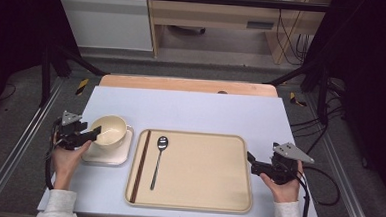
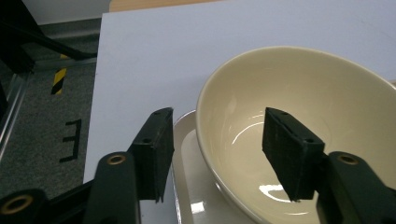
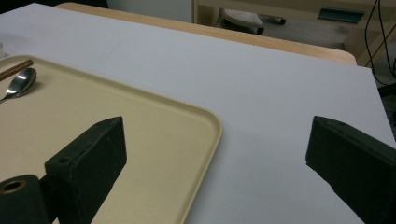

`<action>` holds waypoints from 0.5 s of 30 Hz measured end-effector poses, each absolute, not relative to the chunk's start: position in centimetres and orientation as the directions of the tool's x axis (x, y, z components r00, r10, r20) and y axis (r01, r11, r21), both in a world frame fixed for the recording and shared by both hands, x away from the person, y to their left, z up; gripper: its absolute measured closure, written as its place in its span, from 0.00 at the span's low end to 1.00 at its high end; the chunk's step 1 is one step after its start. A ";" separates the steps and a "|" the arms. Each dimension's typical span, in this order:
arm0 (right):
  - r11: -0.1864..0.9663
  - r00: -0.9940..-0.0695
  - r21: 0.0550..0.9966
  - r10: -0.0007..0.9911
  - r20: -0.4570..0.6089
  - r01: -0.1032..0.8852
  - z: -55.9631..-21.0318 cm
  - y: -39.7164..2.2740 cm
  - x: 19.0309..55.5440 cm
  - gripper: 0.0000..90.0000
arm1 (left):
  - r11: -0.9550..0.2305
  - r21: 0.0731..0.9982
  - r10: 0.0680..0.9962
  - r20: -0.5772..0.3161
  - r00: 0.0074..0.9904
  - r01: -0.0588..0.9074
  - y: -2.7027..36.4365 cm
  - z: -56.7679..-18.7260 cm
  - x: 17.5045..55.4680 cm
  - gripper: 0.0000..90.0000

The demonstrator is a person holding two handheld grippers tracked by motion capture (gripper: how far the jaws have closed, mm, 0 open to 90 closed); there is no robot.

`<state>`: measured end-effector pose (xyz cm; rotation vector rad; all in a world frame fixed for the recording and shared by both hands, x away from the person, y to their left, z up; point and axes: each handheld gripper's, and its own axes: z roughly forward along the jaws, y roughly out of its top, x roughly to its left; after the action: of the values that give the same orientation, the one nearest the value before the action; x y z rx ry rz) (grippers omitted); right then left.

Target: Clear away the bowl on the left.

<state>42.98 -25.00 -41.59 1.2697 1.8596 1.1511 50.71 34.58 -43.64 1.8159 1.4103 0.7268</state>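
Left gripper (image 1: 90, 133) at 9 o'clock on bench (image 1: 191, 108), jaws spread astride near rim of cream bowl (image 1: 109, 129) on square plate (image 1: 109, 153). Guess: pinch rim squarely, lift level. Right gripper (image 1: 251, 159) idle at tray's (image 1: 196, 201) 3 o'clock edge, jaws wide apart.

Pale lavender-white table top (image 1: 195, 113) over a wooden board; square cream plate (image 1: 109, 154) at left, beige tray (image 1: 202, 174) in the near middle.
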 end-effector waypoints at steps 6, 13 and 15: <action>0.165 -0.359 0.898 0.933 -0.008 0.408 -41.6 -25.0 43.0 0.06 | -0.141 0.788 0.972 -0.006 0.237 0.600 34.6 -44.1 51.2 0.57; 0.165 -0.360 0.897 0.933 -0.008 0.409 -41.6 -25.0 43.0 0.06 | -0.138 0.768 0.973 -0.014 0.231 0.625 34.6 -44.5 51.8 0.69; 0.162 -0.359 0.898 0.933 -0.004 0.410 -41.6 -25.1 43.0 0.06 | -0.135 0.761 0.973 -0.019 0.229 0.635 34.7 -44.7 51.9 0.72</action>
<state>42.96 -25.08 -41.56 1.2720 1.8581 1.1540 51.92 34.72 -44.70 1.8519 1.4795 0.6609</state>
